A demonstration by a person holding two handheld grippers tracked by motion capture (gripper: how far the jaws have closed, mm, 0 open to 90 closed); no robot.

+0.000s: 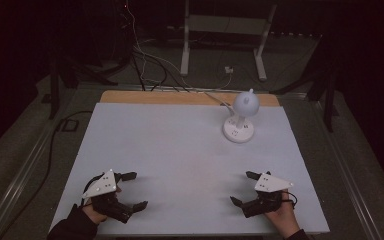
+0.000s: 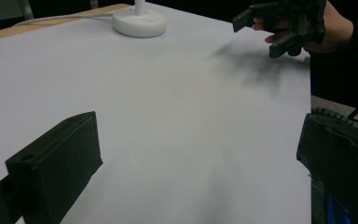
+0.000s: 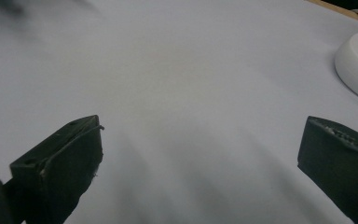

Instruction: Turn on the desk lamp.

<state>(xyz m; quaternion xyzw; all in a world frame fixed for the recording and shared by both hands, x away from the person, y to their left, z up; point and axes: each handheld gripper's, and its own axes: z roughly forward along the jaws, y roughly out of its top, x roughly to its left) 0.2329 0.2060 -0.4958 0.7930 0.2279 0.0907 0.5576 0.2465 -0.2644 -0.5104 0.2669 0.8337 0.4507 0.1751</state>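
Desk: I see a pale sheet (image 1: 180, 150) covering the desk, with a strip of bare wood (image 1: 155, 97) along the far edge at 12 o'clock.
Left hand-held gripper: I have the left hand-held gripper (image 1: 131, 190) at about 7 o'clock on the desk, near the front edge. Its jaws are spread wide with nothing between them. In the left gripper view the two black jaws (image 2: 196, 158) stand far apart over bare sheet.
Right hand-held gripper: the right hand-held gripper (image 1: 244, 188) sits at about 5 o'clock, near the front edge. Its jaws are also spread wide and hold nothing; the right gripper view shows the same wide gap (image 3: 200, 154) over the sheet. It also appears at the upper right of the left gripper view (image 2: 261, 30), held in a hand.
Separation: the two hand-held grippers are well apart, their open jaws turned toward each other.
Lamp: a small white lamp (image 1: 241, 117) with a round base and globe head stands at about 1 o'clock, well apart from both hand-held grippers. I see its base at the top of the left gripper view (image 2: 139, 22) and at the right edge of the right gripper view (image 3: 356, 65).
Lamp cable: a white cable (image 1: 215, 97) runs from the lamp off the far edge.
Floor beyond: a white frame stand (image 1: 225, 30) and loose dark cables (image 1: 145, 65) lie on the floor past 12 o'clock.
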